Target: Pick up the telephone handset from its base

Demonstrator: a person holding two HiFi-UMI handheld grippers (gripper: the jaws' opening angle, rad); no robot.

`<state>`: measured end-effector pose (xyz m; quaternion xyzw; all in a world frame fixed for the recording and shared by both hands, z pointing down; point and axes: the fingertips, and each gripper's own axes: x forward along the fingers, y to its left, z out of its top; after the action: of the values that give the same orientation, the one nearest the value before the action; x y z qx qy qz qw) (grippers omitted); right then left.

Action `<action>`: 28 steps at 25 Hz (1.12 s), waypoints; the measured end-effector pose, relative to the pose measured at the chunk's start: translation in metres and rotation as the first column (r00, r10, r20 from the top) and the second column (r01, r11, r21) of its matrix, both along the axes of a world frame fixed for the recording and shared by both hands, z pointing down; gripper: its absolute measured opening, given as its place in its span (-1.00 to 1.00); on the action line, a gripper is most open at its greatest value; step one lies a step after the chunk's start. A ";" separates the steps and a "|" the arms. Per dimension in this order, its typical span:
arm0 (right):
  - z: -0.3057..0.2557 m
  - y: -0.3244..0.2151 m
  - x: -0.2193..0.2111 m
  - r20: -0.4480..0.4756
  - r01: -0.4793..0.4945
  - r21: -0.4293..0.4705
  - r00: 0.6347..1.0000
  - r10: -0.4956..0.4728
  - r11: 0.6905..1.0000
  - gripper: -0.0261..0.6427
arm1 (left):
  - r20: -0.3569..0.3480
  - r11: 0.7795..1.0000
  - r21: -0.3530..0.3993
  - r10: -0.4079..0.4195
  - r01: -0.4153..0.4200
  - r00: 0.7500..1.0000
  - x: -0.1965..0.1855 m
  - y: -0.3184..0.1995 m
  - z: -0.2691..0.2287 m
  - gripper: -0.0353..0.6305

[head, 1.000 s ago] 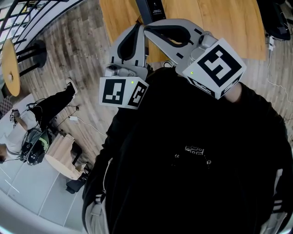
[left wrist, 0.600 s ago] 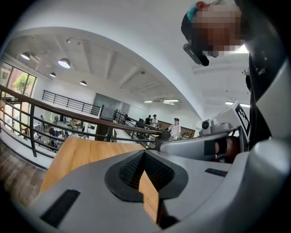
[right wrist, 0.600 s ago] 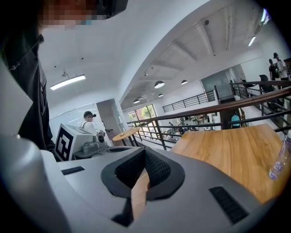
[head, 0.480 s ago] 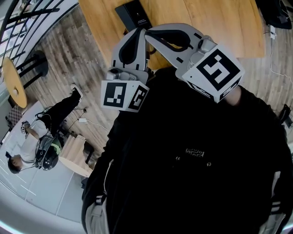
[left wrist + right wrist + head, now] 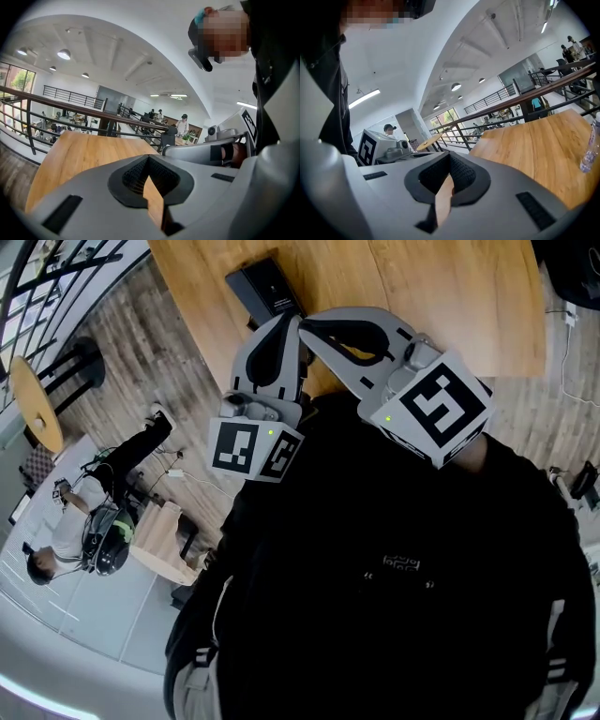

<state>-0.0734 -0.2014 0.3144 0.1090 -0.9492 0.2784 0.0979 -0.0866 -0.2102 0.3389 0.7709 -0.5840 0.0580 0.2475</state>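
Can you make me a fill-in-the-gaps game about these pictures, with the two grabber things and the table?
1. The left gripper has its fingers ____, with nothing between them.
2. The black rectangular telephone lies on the light wooden table, and ____ gripper touches it.
3. The clear plastic bottle shows only in the ____ gripper view.
Missing words: shut; neither; right.

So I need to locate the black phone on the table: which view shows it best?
The head view: the black phone lies in plain sight near the edge of the wooden table. Neither gripper view shows it; both look across the tabletop.
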 end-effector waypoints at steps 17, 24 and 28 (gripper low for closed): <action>-0.005 0.001 -0.018 -0.022 -0.040 0.009 0.999 0.040 0.999 -0.87 | -0.098 1.000 0.009 0.030 -0.029 0.995 -0.016 0.000 -0.003 -0.88; -0.011 0.025 -0.029 -0.084 -0.093 0.065 0.992 0.098 0.994 -0.87 | -0.133 0.990 0.055 0.133 -0.127 0.982 -0.027 0.018 -0.014 -0.88; -0.026 0.038 -0.044 -0.065 -0.125 0.099 0.989 0.132 0.987 -0.88 | -0.147 0.985 0.073 0.167 -0.158 0.975 -0.041 0.032 -0.018 -0.88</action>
<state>-0.1174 -0.1633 0.2882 0.1842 -0.9483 0.2347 0.1083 -0.1272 -0.1778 0.3213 0.8255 -0.4997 0.0011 0.2625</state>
